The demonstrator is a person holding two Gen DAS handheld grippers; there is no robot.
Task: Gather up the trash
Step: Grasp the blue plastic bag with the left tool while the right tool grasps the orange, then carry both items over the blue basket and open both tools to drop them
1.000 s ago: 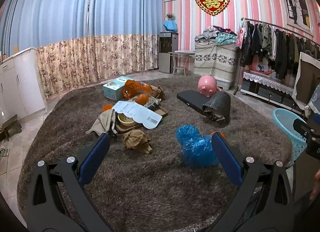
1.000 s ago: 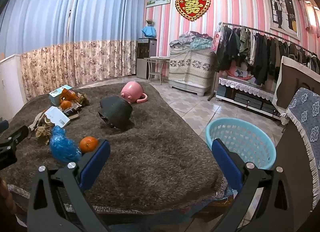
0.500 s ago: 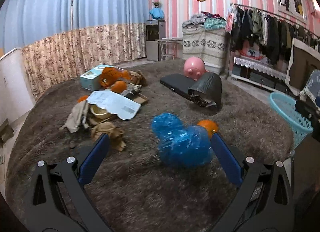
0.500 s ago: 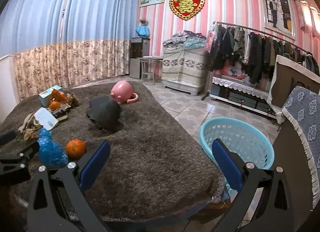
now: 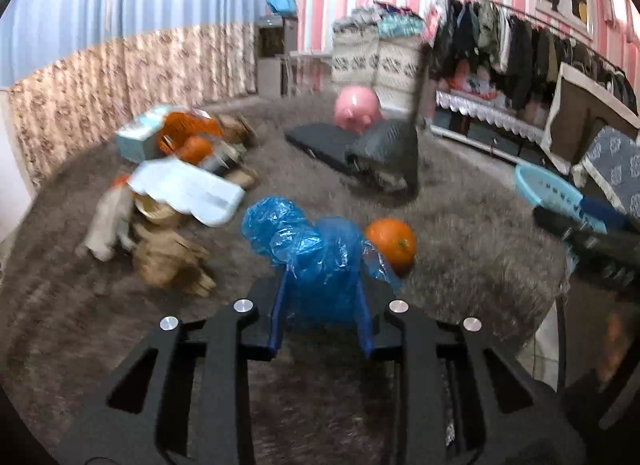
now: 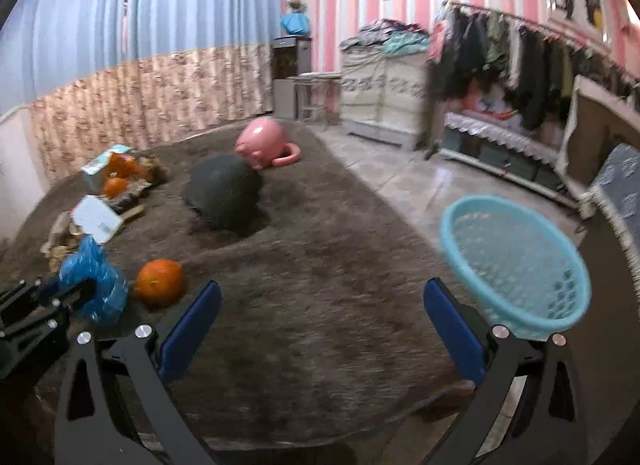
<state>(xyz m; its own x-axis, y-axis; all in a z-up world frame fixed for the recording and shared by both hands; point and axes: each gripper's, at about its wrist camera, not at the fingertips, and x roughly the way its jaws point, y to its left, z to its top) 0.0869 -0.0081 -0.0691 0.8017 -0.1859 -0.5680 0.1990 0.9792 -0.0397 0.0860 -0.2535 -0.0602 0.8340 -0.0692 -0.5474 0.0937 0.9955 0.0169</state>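
Observation:
A crumpled blue plastic bag lies on the brown shag rug with an orange touching its right side. My left gripper is closing on the bag, and both blue pads press into its near end. The right wrist view shows the same bag and orange at the lower left. My right gripper stands wide open above bare rug, nothing between its fingers. A light blue mesh basket sits off the rug's right edge.
Left of the bag lie a brown paper wad, a white sheet and a heap of boxes, peel and wrappers. A dark hat-like thing and a pink pig toy sit further back. A clothes rack lines the right wall.
My left gripper came forward to the blue bag and its jaws went from wide open to pinching it. My right gripper shifted, so the basket looms larger on its right.

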